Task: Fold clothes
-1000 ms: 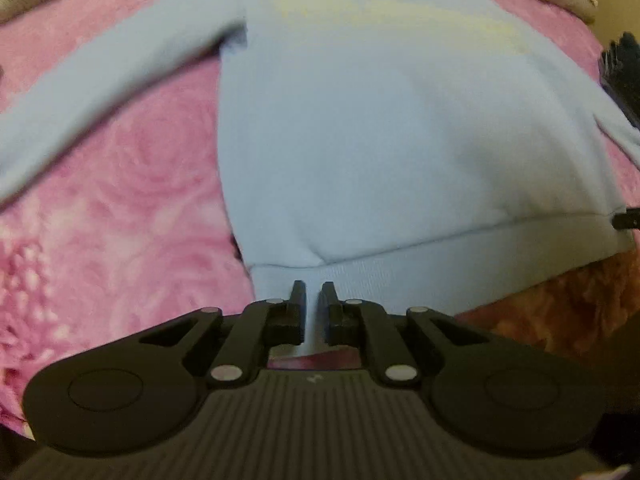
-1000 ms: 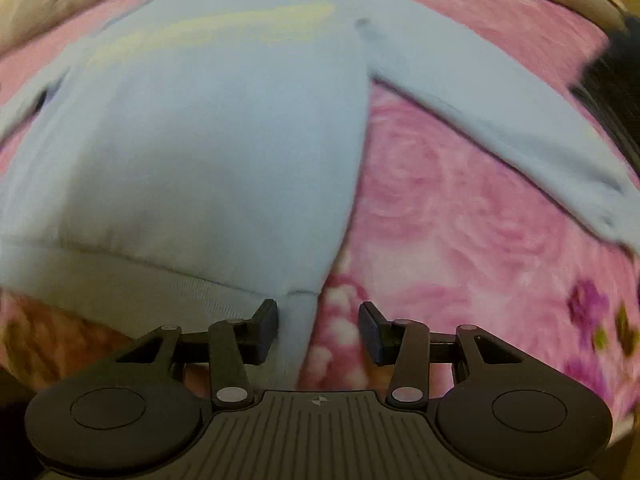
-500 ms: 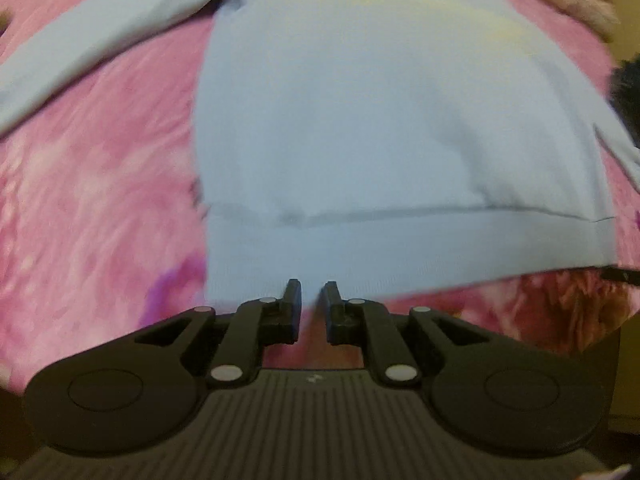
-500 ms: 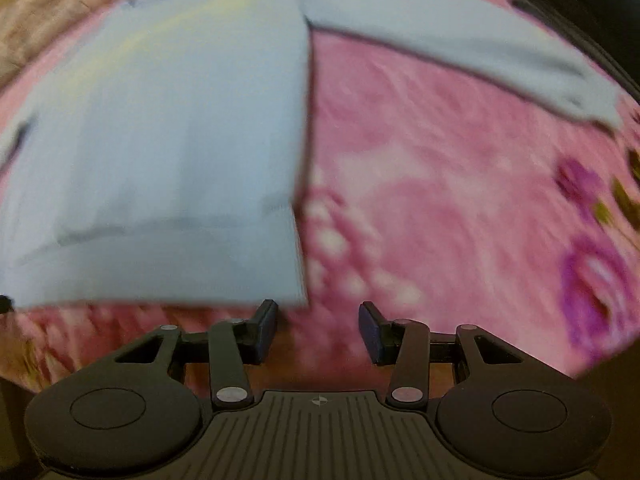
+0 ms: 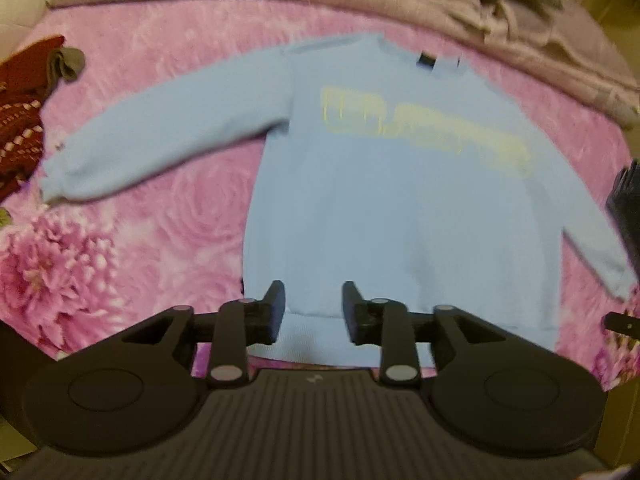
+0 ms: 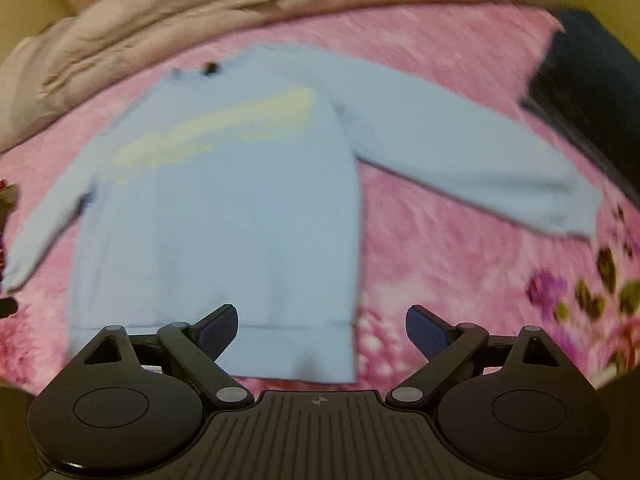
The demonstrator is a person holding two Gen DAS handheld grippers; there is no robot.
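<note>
Pale blue, the sweatshirt (image 5: 384, 208) lies flat and face up on a bed, its yellow chest print (image 5: 424, 132) showing and both sleeves stretched out to the sides. Its ribbed hem (image 6: 288, 352) is the edge nearest both cameras, and the neck with a dark label (image 5: 426, 60) points away. The left claw (image 5: 313, 308) hangs over the hem with its fingers parted and nothing between them. The right claw (image 6: 322, 328) is spread wider, over the hem's right corner, also gripping nothing. Under the garment spreads a pink floral bedspread (image 5: 160, 208). A rumpled beige blanket (image 6: 160, 8) is bunched along the far edge. Dark red patterned cloth (image 5: 20, 120) sits at the left edge of the left view, near the sleeve cuff.
</note>
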